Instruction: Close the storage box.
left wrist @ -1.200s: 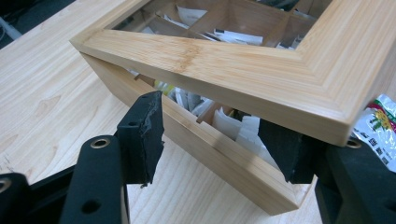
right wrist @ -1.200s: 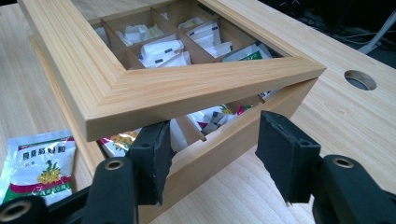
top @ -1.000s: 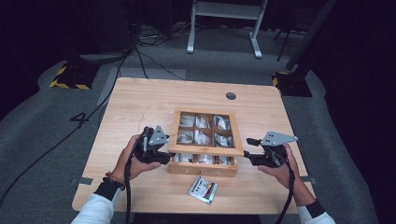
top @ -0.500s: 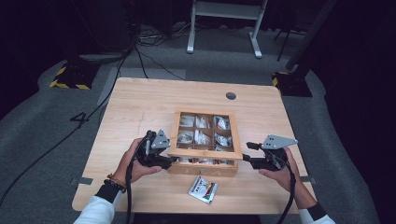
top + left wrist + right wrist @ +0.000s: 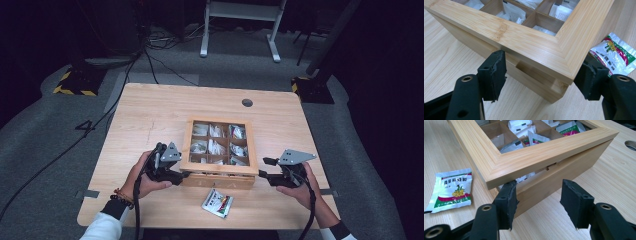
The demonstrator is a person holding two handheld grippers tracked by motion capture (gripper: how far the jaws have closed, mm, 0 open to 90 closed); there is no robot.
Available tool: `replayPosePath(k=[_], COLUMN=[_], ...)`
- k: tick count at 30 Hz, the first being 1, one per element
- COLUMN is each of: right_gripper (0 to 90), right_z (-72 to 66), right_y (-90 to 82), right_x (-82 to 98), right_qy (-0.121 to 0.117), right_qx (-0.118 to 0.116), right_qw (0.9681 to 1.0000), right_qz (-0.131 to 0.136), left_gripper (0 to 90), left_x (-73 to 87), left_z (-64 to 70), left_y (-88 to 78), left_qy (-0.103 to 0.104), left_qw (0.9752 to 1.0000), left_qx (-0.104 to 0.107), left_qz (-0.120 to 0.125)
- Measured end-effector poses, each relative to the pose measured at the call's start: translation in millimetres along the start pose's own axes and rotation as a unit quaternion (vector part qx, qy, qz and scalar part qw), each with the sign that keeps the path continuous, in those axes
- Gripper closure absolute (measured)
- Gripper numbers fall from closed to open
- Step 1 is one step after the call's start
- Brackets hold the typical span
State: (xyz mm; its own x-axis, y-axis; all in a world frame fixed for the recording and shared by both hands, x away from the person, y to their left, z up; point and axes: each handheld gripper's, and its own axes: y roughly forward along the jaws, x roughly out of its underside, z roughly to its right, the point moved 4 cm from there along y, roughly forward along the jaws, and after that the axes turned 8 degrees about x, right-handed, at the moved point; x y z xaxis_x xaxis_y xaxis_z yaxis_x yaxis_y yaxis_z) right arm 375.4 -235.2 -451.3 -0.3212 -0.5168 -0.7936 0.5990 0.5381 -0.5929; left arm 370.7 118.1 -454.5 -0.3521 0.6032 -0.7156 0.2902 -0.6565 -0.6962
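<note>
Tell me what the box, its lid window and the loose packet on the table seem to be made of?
Box: pale wood, likely bamboo, going by its fine straight grain and smooth matte finish. Lid window: clear glass or plastic, I can't tell which; the sachets show through it. Packet: glossy foil or plastic film, crinkled and shiny, printed in green, red and white.

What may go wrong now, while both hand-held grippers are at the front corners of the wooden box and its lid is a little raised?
1. The lid sits slightly ajar, and the left hand-held gripper, whose jaws have just been opening, straddles its corner without pressing; the lid might drop.
2. The right hand-held gripper has one pad under the lid edge; it might slip off.
3. The loose sachet lies near the box and may be pushed.
</note>
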Motion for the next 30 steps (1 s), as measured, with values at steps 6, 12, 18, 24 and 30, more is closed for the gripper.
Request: replayPosePath(k=[6,12,18,24,30], right_gripper=[46.8,47.1,47.4,46.2,47.3], right_z=[-1.5,-3.5,-3.8,-7.8,-9.3], right_y=[1.1,-0.4,-1.5,-6.5,-6.0], right_x=[3.8,6.6,10.1,6.7,5.7], right_qy=[0.001,0.007,0.005,0.013,0.014], right_qx=[-0.002,-0.003,0.001,-0.015,-0.009], right_qw=[1.0000,1.0000,0.9999,0.9998,0.9998], right_qz=[-0.005,-0.005,-0.009,0.009,0.014], left_gripper=[31.2,30.9,29.7,33.8,34.0], left_x=[4.4,6.2,11.0,8.0,5.8], left_z=[0.9,2.0,7.0,9.1,11.6], left_y=[0.1,0.0,0.9,-7.4,-5.9], left_qy=[-0.007,-0.014,-0.003,-0.014,-0.010], left_qw=[0.9999,0.9998,1.0000,0.9991,0.9992], left_qx=[0.008,0.010,0.007,0.013,0.011], left_qz=[0.009,0.013,-0.003,0.037,0.036])
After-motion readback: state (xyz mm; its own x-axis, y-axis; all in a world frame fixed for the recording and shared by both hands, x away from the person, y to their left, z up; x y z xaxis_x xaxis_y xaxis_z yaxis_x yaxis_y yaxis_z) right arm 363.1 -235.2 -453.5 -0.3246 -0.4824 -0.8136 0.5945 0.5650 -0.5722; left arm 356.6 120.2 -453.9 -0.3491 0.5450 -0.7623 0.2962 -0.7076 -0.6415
